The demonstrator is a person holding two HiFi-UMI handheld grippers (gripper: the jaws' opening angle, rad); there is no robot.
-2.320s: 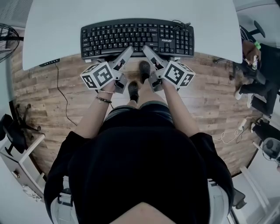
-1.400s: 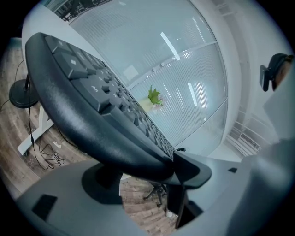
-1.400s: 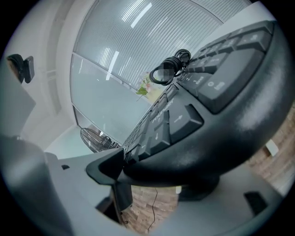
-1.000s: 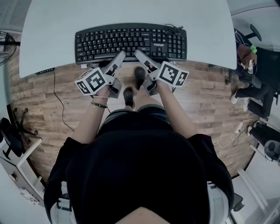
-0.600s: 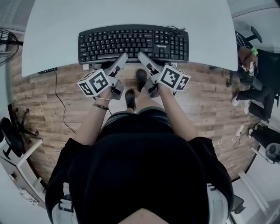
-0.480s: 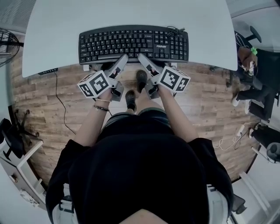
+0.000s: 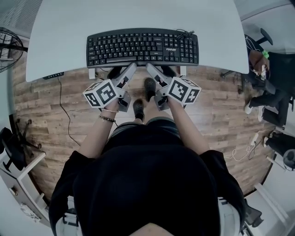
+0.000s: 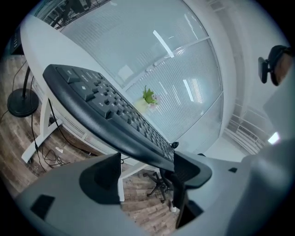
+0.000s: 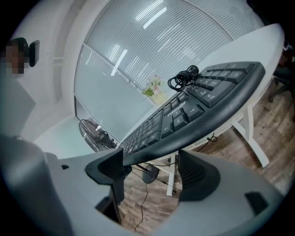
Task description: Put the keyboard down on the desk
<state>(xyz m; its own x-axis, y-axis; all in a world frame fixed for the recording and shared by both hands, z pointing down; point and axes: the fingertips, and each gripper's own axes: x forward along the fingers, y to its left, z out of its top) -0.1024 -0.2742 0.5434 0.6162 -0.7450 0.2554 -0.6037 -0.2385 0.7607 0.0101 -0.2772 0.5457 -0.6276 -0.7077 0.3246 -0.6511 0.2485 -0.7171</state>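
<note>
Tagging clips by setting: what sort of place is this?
Most likely an office: a white desk with a black keyboard on it, a swivel chair on the wood floor, and a frosted glass wall behind.

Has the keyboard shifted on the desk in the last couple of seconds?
No, not noticeably. The keyboard stays along the near edge of the desk, about midway across; only the head camera drifts.

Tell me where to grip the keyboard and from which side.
Grip the keyboard by its long near edge, at two spots either side of the middle, coming from the person's side. It is thin and long, and the coiled cable crowds its far right corner.
</note>
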